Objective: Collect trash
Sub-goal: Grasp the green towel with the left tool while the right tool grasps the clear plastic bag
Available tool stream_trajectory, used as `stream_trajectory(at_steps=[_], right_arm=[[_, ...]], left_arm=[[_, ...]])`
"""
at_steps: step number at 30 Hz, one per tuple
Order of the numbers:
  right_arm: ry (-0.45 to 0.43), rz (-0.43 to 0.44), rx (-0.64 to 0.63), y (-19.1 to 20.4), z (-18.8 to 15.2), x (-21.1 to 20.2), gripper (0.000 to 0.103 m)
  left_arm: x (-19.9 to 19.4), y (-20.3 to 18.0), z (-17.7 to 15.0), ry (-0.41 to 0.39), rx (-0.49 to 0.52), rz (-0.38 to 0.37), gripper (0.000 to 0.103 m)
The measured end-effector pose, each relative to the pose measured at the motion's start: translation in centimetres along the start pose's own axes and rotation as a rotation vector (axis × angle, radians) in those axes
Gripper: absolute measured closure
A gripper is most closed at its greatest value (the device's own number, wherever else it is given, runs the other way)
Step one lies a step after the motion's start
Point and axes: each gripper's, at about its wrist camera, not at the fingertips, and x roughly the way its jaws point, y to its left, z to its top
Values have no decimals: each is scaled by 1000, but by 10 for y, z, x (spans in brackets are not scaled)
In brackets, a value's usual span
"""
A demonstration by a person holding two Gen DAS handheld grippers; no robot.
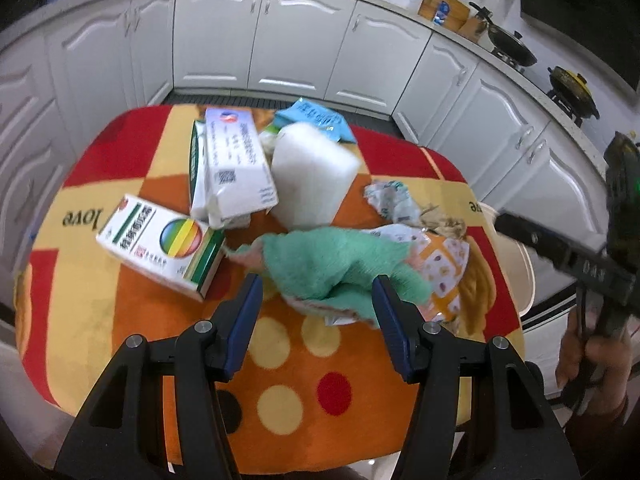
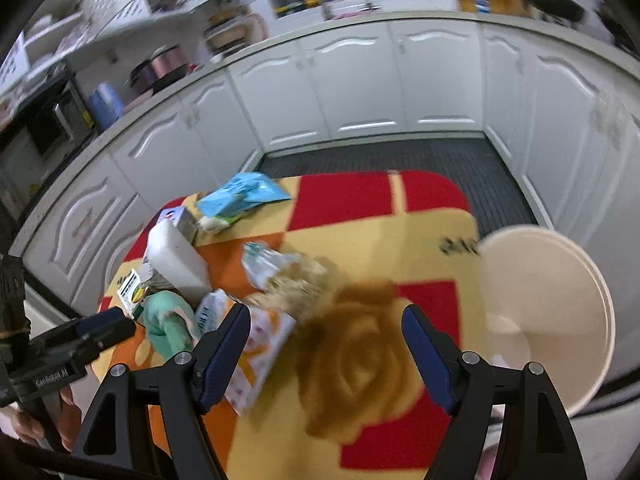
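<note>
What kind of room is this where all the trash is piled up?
Most likely a home kitchen. White cabinets run under a countertop along the walls, a dark wok sits on a stove burner, and a microwave stands on the counter. The trash lies on a small table with a colourful cloth.

Bright indoor light, fisheye-bent edges, right view motion-blurred.

White panelled cabinet doors (image 1: 224, 36) wrap around the kitchen beneath a pale worktop (image 1: 456, 32). A dark ribbed floor mat (image 2: 384, 156) lies at their foot. A black wok (image 1: 512, 46) and a yellow pot (image 1: 572, 86) sit on the stove; shelves (image 2: 120, 12) hold cookware on the left.
</note>
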Motion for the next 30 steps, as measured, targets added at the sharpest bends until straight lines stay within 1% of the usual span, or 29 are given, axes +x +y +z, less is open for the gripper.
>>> stream_trajectory(at_steps=[2, 4, 7, 8, 10, 11, 12, 13, 15, 17, 20, 22, 24, 25, 28, 30], right_arm=[[17, 22, -34, 10, 10, 13, 27], [53, 43, -64, 21, 20, 34, 27], [105, 53, -84, 30, 28, 64, 28], [120, 54, -92, 34, 29, 75, 30], [145, 57, -110, 39, 31, 91, 43], [156, 55, -122, 41, 33, 98, 45], [166, 45, -135, 42, 33, 105, 52], [177, 33, -148, 43, 32, 112, 63], [188, 30, -152, 41, 32, 119, 72], [168, 44, -140, 37, 32, 115, 73], [130, 64, -117, 29, 32, 102, 74], [111, 69, -101, 25, 32, 93, 74], [86, 74, -82, 20, 31, 82, 74], [76, 77, -73, 18, 31, 78, 74], [42, 86, -59, 15, 31, 61, 74], [18, 93, -58, 16, 30, 48, 74]], left_arm=[[3, 5, 0, 13, -35, -22, 48], [6, 10, 2, 16, -81, -52, 48], [11, 14, 6, 20, -149, -96, 48], [12, 15, 8, 20, -163, -107, 47], [14, 13, 12, 17, -192, -127, 46], [18, 12, 14, 19, -206, -126, 42], [20, 11, 15, 19, -217, -127, 41], [23, 10, 16, 15, -231, -129, 39], [26, 7, 18, 2, -242, -126, 37], [31, 6, 20, 1, -256, -118, 35], [45, 8, 13, 39, -297, -115, 35], [49, 9, 8, 33, -291, -110, 36], [50, 11, 4, 37, -298, -119, 42], [49, 11, 2, 36, -300, -120, 47], [40, 10, 0, 40, -272, -122, 58], [31, 8, -2, 33, -247, -124, 61]])
